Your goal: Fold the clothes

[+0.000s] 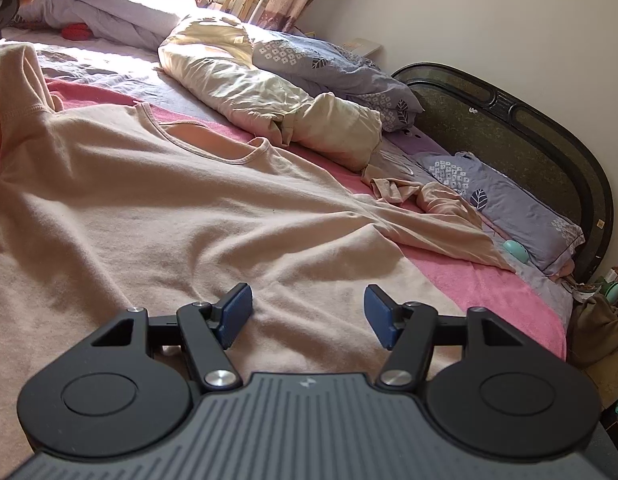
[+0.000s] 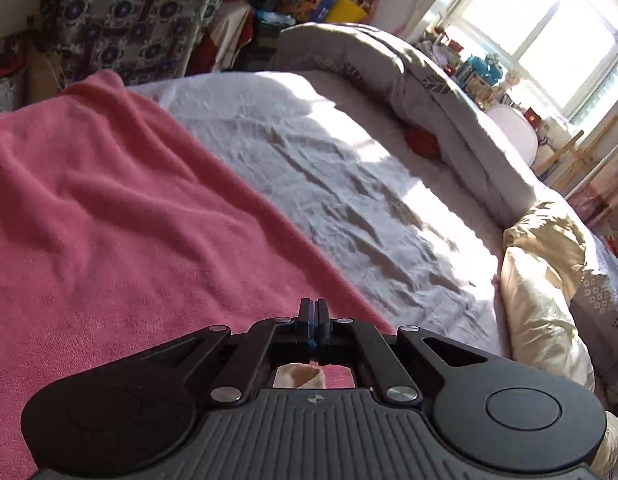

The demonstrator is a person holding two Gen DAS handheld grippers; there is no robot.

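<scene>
A beige long-sleeved shirt (image 1: 149,208) lies spread on the pink blanket (image 1: 489,288), neckline toward the pillows. One sleeve (image 1: 441,216) trails crumpled to the right; the other sleeve (image 1: 17,80) is lifted at the far left. My left gripper (image 1: 308,314) is open and empty, low over the shirt's body. My right gripper (image 2: 313,312) is shut above the pink blanket (image 2: 109,208); a scrap of beige cloth (image 2: 299,376) shows beneath its jaws, and the pinch itself is hidden.
A cream quilt roll (image 1: 269,100) and grey floral bedding (image 1: 349,68) lie beyond the shirt. A pillow (image 1: 505,204) rests against the dark headboard (image 1: 509,128). In the right wrist view, white sheet (image 2: 329,168), grey duvet (image 2: 449,92), clutter and a window behind.
</scene>
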